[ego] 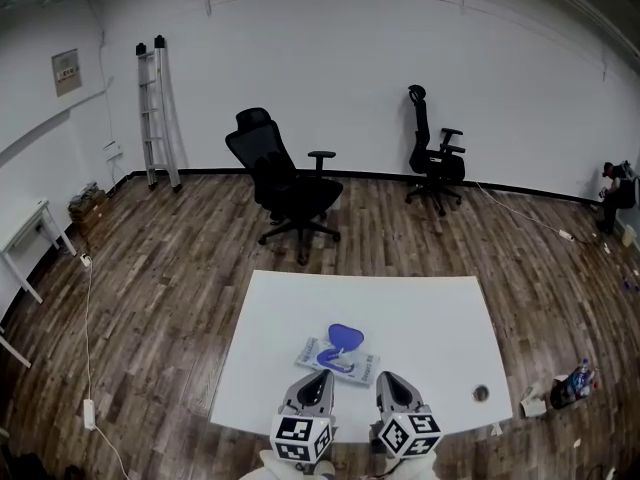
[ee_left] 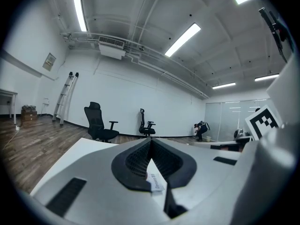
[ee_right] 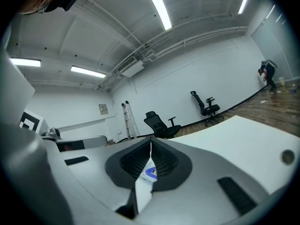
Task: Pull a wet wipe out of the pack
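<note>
A flat wet wipe pack lies on the white table near its front edge, with its blue lid flipped up. My left gripper and right gripper hover side by side just short of the pack, both pointing roughly level toward it. In the left gripper view the jaws meet at their tips, and a strip of the pack shows below them. The right gripper is likewise shut, with the pack and its blue lid visible beyond. Neither gripper holds anything.
A round cable hole sits in the table's right front corner. Beyond the table stand two black office chairs. A ladder leans on the back wall. Bottles and clutter lie on the floor at right.
</note>
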A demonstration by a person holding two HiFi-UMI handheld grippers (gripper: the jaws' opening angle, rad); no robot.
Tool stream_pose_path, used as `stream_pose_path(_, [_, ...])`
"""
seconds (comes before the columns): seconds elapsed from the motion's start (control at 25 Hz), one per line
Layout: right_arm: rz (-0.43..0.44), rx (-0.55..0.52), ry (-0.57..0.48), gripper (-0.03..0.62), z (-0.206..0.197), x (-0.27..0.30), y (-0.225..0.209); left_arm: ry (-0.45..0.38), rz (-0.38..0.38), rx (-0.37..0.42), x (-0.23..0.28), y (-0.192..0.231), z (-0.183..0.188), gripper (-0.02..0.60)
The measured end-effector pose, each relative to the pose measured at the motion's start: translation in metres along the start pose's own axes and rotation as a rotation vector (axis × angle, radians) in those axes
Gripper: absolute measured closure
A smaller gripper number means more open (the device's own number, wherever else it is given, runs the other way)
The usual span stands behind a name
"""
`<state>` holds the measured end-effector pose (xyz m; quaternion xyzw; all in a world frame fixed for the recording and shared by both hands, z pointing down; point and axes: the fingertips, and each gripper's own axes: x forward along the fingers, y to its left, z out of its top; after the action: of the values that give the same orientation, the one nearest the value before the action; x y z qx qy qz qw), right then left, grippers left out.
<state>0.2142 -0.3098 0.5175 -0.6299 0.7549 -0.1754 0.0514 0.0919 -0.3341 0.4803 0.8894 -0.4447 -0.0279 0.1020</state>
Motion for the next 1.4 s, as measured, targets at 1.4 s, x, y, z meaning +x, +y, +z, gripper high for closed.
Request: stream_pose_path(1.4, [0.151,-0.077,0.313,0.518,-0.085,0.097,-0.02,0.144,0.181,-0.057,0.029,0.046,-0.049,0.583])
